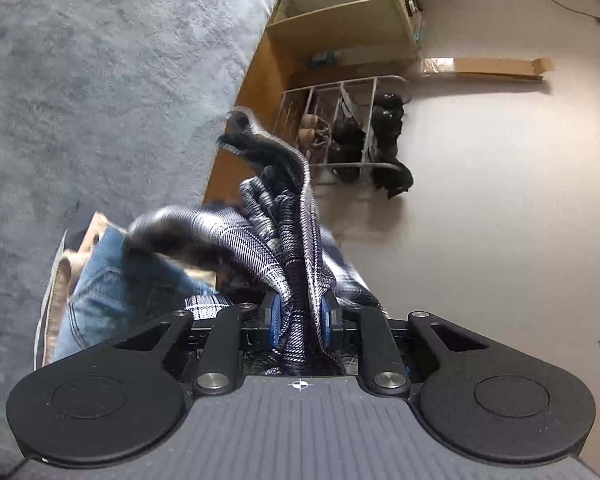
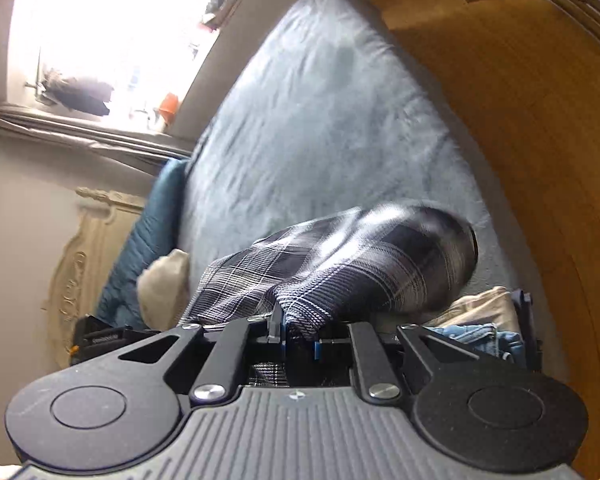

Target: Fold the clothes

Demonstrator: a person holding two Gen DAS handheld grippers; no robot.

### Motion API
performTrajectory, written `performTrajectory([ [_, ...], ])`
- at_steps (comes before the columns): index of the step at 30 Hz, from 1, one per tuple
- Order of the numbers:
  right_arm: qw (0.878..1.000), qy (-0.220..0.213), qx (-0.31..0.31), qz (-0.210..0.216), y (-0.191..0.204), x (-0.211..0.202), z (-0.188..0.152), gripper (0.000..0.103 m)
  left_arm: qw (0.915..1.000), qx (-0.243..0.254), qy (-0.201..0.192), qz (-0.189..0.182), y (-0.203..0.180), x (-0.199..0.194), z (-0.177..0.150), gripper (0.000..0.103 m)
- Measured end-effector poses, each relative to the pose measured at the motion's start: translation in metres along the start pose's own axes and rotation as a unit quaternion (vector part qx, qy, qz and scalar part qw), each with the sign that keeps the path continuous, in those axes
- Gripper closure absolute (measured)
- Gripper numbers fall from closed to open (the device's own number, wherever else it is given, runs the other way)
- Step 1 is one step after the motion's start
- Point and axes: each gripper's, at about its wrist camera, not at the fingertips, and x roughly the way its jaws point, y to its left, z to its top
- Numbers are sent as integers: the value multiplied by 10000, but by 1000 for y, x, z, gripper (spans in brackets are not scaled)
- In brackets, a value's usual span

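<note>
A dark blue and white plaid garment (image 1: 288, 220) is bunched up and lifted off the bed. My left gripper (image 1: 299, 320) is shut on a thick fold of it, the blue pads (image 1: 275, 320) pressing the cloth from both sides. In the right wrist view the same plaid garment (image 2: 340, 264) billows over the grey-blue bedcover (image 2: 320, 112), and my right gripper (image 2: 298, 340) is shut on another edge of it. Blue jeans (image 1: 100, 292) and a beige garment (image 1: 62, 276) lie underneath on the bed.
The grey-blue bedcover (image 1: 100, 80) fills the left side. Beyond the bed's edge are a wooden floor (image 2: 520, 140), a shoe rack (image 1: 340, 128) with dark shoes, a pale shelf unit (image 1: 340, 20) and a cardboard box (image 1: 496, 68). A teal blanket (image 2: 140, 248) and cream pillow (image 2: 164, 284) lie by the headboard.
</note>
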Motion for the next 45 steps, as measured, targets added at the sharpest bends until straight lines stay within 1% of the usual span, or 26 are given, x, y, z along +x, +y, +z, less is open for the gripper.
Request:
performTrajectory([
  [4, 9997, 109, 203, 11, -18, 1, -25, 89, 9996, -249, 140, 90, 27, 0, -27, 86],
  [6, 9991, 248, 332, -82, -36, 5, -46, 89, 9984, -481, 182, 228, 50, 1, -44, 86],
  [7, 9984, 335, 444, -143, -46, 9, -59, 89, 9980, -476, 239, 347, 62, 4, -52, 86],
  [10, 9938, 653, 826, -363, -83, 26, -98, 89, 9938, -203, 517, 962, 95, 18, -77, 86],
  [13, 9907, 827, 846, -676, -101, 40, -125, 89, 9903, 135, 585, 1256, 113, 23, -90, 86],
  [14, 9914, 799, 758, -708, -100, 40, -129, 89, 9910, 242, 541, 1199, 113, 21, -92, 86],
  [16, 9939, 691, 376, -775, -90, 36, -132, 89, 9886, 728, 428, 1248, 105, 19, -93, 86],
  [18, 9912, 664, -294, -1111, -75, 37, -133, 86, 9823, 1159, 444, 1405, 98, 24, -94, 84],
  [20, 9836, 735, -702, -1491, -68, 42, -136, 79, 9778, 1288, 479, 1582, 96, 29, -96, 81],
  [21, 9804, 785, -744, -1648, -68, 46, -136, 73, 9754, 1347, 499, 1669, 96, 32, -97, 78],
  [22, 9769, 835, -785, -1804, -68, 49, -137, 58, 9730, 1407, 518, 1757, 96, 34, -98, 76],
  [23, 9753, 862, -770, -1882, -69, 49, -136, 50, 9717, 1393, 538, 1830, 94, 34, -97, 70],
  [25, 9799, 809, -517, -1750, -75, 41, -134, 48, 9697, 1385, 537, 1942, 93, 29, -99, 64],
  [26, 9829, 725, -333, -1661, -76, 33, -133, 44, 9682, 1411, 509, 2002, 93, 26, -101, 57],
  [27, 9853, 616, -152, -1589, -80, 26, -133, 43, 9665, 1458, 389, 2078, 90, 22, -102, 53],
  [29, 9884, 350, 144, -1470, -88, 12, -133, 43, 9623, 1553, 142, 2229, 83, 13, -104, 49],
  [31, 9903, 132, 156, -1374, -89, 2, -137, 43, 9578, 1679, -128, 2328, 72, 2, -104, 49],
  [33, 9904, 42, -29, -1383, -85, -1, -145, 44, 9536, 1808, -391, 2375, 59, -5, -101, 48],
  [34, 9897, 36, -166, -1419, -82, 1, -152, 47, 9518, 1893, -483, 2365, 53, -4, -100, 48],
  [37, 9859, 50, -609, -1560, -69, 10, -173, 50, 9465, 2249, -512, 2255, 32, 12, -93, 48],
  [39, 9793, -53, -1039, -1737, -57, 14, -186, 50, 9422, 2576, -326, 2116, 15, 39, -82, 47],
  [40, 9752, -115, -1228, -1835, -51, 16, -191, 50, 9388, 2760, -176, 2055, 4, 56, -78, 47],
  [41, 9708, -182, -1398, -1942, -47, 17, -195, 50, 9331, 2965, 28, 2033, -9, 76, -75, 46],
  [43, 9671, -280, -1508, -2028, -43, 19, -200, 50, 9111, 3486, 515, 2138, -33, 126, -72, 46],
  [44, 9675, -341, -1477, -2024, -43, 19, -200, 50, 8925, 3899, 667, 2167, -45, 150, -76, 46],
  [45, 9685, -393, -1428, -2000, -44, 19, -201, 50, 8716, 4309, 813, 2191, -58, 173, -80, 46],
])
